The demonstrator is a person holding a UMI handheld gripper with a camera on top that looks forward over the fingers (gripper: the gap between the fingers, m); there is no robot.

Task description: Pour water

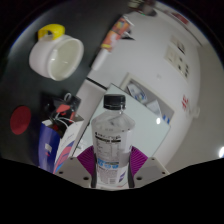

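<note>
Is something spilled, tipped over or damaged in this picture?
Nothing stands out. The capped water bottle is upright in the gripper, the white cup beyond looks intact, and no spilled water shows on the table.

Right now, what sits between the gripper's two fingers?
In the gripper view, a clear water bottle with a dark cap stands upright between the gripper fingers, both purple pads pressed on its lower body.
</note>
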